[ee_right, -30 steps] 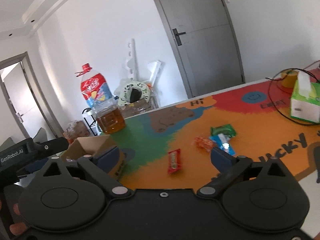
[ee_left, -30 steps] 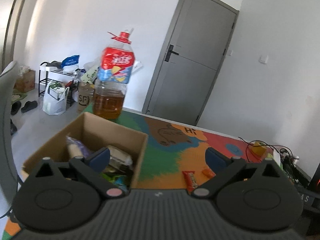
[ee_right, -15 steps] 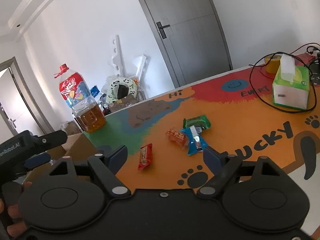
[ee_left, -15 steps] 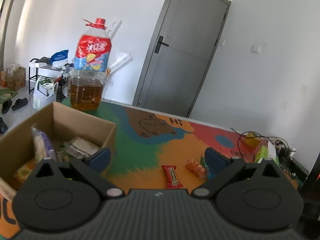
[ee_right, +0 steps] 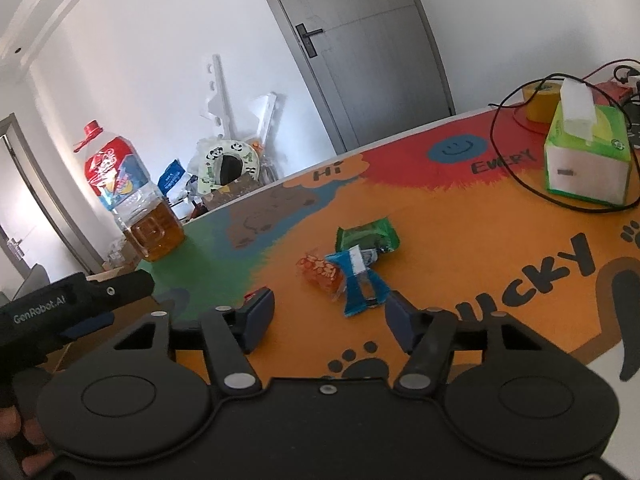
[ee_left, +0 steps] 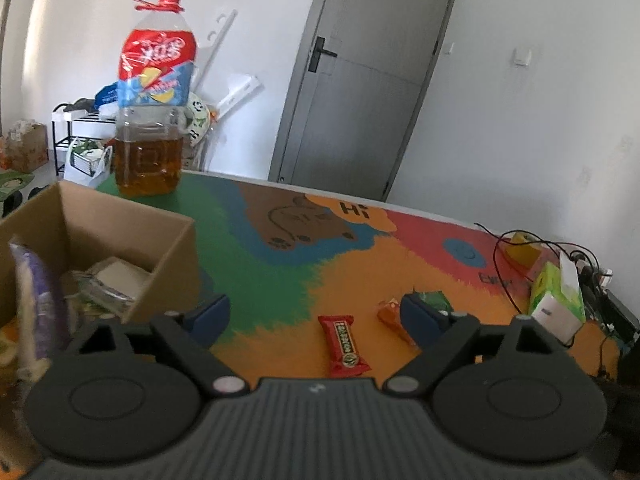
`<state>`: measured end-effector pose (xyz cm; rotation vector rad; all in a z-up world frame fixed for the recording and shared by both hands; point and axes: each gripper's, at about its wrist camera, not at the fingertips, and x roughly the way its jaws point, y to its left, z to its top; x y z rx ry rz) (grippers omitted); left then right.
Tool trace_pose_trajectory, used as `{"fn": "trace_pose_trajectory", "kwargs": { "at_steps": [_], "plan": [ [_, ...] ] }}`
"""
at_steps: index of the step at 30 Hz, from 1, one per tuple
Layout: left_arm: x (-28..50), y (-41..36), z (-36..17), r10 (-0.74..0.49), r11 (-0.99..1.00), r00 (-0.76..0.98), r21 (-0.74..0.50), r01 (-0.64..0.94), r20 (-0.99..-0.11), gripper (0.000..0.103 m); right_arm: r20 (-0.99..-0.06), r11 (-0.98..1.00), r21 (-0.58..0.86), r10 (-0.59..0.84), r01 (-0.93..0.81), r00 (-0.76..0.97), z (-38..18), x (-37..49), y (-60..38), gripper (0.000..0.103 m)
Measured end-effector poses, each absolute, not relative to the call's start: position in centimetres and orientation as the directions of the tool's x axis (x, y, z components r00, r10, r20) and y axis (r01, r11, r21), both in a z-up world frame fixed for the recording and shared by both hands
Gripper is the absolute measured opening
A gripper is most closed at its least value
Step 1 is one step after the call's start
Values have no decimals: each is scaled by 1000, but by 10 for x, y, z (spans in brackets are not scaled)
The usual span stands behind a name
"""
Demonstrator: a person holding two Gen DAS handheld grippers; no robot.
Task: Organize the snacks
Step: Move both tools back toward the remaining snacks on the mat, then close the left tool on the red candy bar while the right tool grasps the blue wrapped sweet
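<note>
Several snack packets lie loose on the colourful table mat. A red bar (ee_left: 344, 346) rests on the mat just ahead of my left gripper (ee_left: 314, 320), whose jaws stand wide and are closing with nothing between the pads. An orange packet (ee_left: 390, 316) and a green packet (ee_left: 434, 300) sit by its right finger. An open cardboard box (ee_left: 168, 240) at the left holds several snacks. My right gripper (ee_right: 330, 318) is closing above the mat. The blue packet (ee_right: 360, 284) has its near end between the fingers, untouched, beside the orange packet (ee_right: 322, 274) and the green packet (ee_right: 368, 236).
A big oil bottle (ee_left: 150, 120) stands behind the box at the table's far left. A tissue box (ee_right: 584, 160), a yellow tape roll (ee_right: 540, 100) and a black cable (ee_right: 500, 152) occupy the right end. The left gripper's body (ee_right: 80, 304) shows at the left of the right wrist view.
Both grippers have come forward and down toward the loose packets, the left one swinging away from the box. The right jaws have narrowed a lot, the left ones slightly.
</note>
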<state>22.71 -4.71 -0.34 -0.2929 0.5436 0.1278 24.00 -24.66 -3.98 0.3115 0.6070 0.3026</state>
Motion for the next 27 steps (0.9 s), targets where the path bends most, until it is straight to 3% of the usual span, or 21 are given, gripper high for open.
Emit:
{"fn": "trace_pose_trajectory", "kwargs": {
  "at_steps": [12, 27],
  "plan": [
    [274, -62, -33, 8, 956, 790, -226, -186, -613, 62, -546, 907, 390, 364, -156, 755, -56, 279, -255, 53],
    [311, -70, -69, -10, 958, 722, -213, -191, -692, 42, -584, 899, 409, 390, -158, 712, -77, 315, -251, 50]
  ]
}}
